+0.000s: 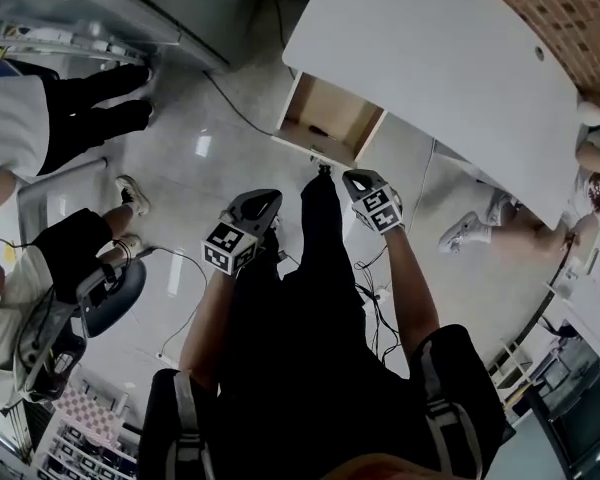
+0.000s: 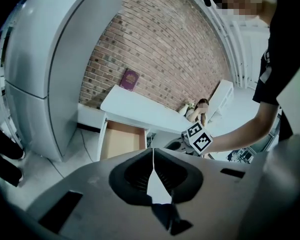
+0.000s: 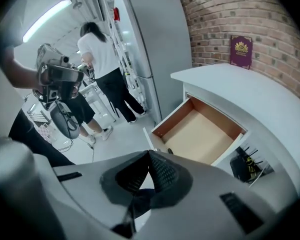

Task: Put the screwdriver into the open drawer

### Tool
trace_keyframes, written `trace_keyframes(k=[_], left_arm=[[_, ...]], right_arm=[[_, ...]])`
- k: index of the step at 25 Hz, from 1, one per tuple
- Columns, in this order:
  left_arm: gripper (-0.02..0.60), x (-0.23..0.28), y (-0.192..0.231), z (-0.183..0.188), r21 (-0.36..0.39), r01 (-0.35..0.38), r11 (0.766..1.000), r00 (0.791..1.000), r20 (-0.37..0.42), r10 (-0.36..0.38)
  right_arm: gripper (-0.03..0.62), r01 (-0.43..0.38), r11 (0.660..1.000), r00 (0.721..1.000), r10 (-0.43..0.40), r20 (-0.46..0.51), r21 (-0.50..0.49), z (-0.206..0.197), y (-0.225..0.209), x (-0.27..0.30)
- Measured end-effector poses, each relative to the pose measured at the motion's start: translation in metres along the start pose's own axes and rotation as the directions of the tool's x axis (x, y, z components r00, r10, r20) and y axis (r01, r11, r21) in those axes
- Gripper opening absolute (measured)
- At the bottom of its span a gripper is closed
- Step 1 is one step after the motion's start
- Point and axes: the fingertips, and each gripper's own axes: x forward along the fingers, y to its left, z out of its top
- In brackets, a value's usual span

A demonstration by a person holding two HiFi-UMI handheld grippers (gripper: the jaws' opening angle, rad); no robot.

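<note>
Right gripper [image 3: 150,153]: jaws fully together, nothing visible between pads. Left gripper [image 2: 153,150]: jaws likewise pressed shut, empty. Just past right jaw tips, at 1 o'clock: small dark item [image 3: 169,151] low against front panel of drawer [image 3: 200,134]. Too small to name, possibly screwdriver. Rest of drawer floor bare. Drawer pulled out from under white counter [image 3: 250,94], at 11 o'clock from left jaws. Judged: either drop made and task near finished, or screwdriver out of sight and all still pending.
</note>
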Motion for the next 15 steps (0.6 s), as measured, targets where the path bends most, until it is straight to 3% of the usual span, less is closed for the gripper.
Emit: trace_keyframes(k=[5,15], left_arm=[[0.020,-0.010,-0.015,0.011,0.083,0.039,0.996,0.999,0.002,-0.039],[0.020,-0.045,-0.049,0.018,0.156,0.091,0.984,0.996,0.013,-0.094]], right_arm=[[0.055,0.054,0.998,0.996,-0.057,0.074,0.041,0.009,0.023,-0.038],[0.055,0.106,0.991,0.973,-0.120,0.199,0.078,0.029,0.083,-0.087]])
